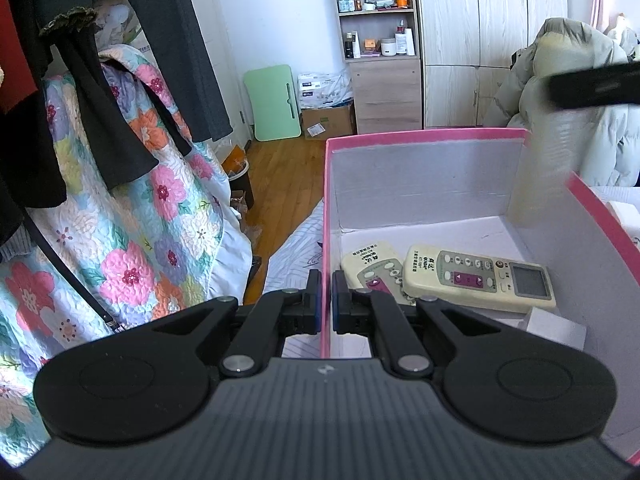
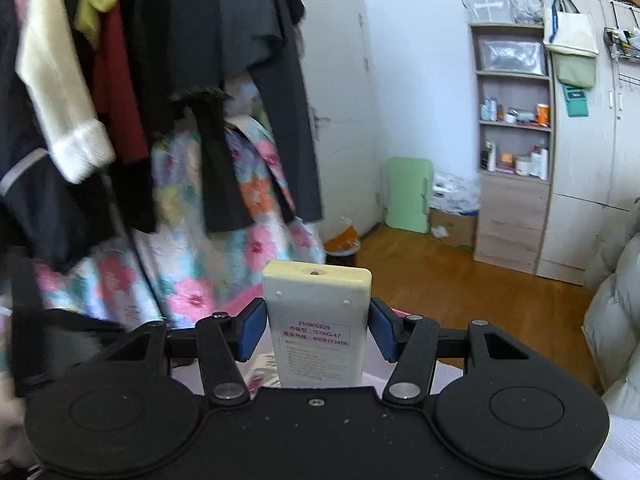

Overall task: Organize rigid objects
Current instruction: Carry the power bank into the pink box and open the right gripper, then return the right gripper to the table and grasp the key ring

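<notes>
A pink cardboard box (image 1: pixel 424 134) with a white inside stands on the bed in the left wrist view. My left gripper (image 1: pixel 327 280) is shut on the box's left wall. Two cream remotes lie side by side in the box: one (image 1: pixel 370 266) is partly behind my fingers, the other (image 1: pixel 480 276) has a grey screen. My right gripper (image 2: pixel 318 320) is shut on a third cream remote (image 2: pixel 316 292), its labelled back facing up, and holds it in the air. In the left wrist view a blurred dark bar (image 1: pixel 592 88) hangs over the box's far right corner with a pale smear under it.
A rack of dark clothes (image 2: pixel 168 60) and a floral quilt (image 1: pixel 132 248) hang to the left. A small white block (image 1: pixel 556 328) lies in the box's near corner. A wooden shelf unit (image 1: pixel 380 52), wardrobe (image 1: pixel 496 40) and puffy coat (image 1: pixel 560 72) stand beyond, across a wooden floor (image 2: pixel 440 276).
</notes>
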Motion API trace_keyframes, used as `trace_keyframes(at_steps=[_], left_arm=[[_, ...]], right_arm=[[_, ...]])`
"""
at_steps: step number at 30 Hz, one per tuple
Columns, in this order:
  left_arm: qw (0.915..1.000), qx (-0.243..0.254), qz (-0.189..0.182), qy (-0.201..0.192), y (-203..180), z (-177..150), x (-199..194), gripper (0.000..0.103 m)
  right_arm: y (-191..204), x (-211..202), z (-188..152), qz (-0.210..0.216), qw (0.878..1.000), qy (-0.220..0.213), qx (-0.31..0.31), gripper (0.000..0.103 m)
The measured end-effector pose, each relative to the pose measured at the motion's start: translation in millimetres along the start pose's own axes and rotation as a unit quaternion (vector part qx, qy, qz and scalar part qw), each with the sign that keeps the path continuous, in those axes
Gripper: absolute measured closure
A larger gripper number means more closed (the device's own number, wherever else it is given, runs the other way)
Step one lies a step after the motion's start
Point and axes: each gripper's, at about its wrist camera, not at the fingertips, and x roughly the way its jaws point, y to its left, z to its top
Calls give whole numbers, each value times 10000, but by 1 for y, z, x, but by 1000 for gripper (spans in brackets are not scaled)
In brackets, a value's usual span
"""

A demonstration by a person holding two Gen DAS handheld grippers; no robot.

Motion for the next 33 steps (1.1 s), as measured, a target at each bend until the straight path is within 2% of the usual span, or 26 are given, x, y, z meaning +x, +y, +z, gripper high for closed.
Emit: trace_keyframes(at_steps=[4,8,13,15,16,18,22,27,30,33], left_arm=[[10000,-57,3,-26,1,0,0,99],[10000,-59,-21,-27,2,-2,0,99],[9999,-44,-44,-80,2,-2,0,99],[9999,-73,-56,-78,3,-1,1,99],[9998,-126,-87,-84,4,-2,1,99],[9998,-156,-97,-98,4,-2,0,99],[9998,-146,-84,-100,4,-3,0,99],[9998,-126,-88,-98,1,-5,-1,99],[9998,-133,-92,-98,1,-6,-1,99],[9998,-132,-91,-97,1,-6,-1,99]], right_arm=[[1,53,-4,-380,9984,299,-286,42],[9,73,-20,-548,9942,524,-757,42],[18,60,-33,-474,9892,969,-991,42],[19,56,-36,-376,9865,1258,-976,45],[20,53,-38,-332,9851,1412,-921,50],[20,45,-42,-165,9844,1556,-809,51],[23,24,-43,202,9878,1465,-491,51],[10,-19,-42,511,9937,962,279,51],[1,-51,-48,394,9958,667,495,50],[-11,-78,-60,64,9963,633,574,50]])
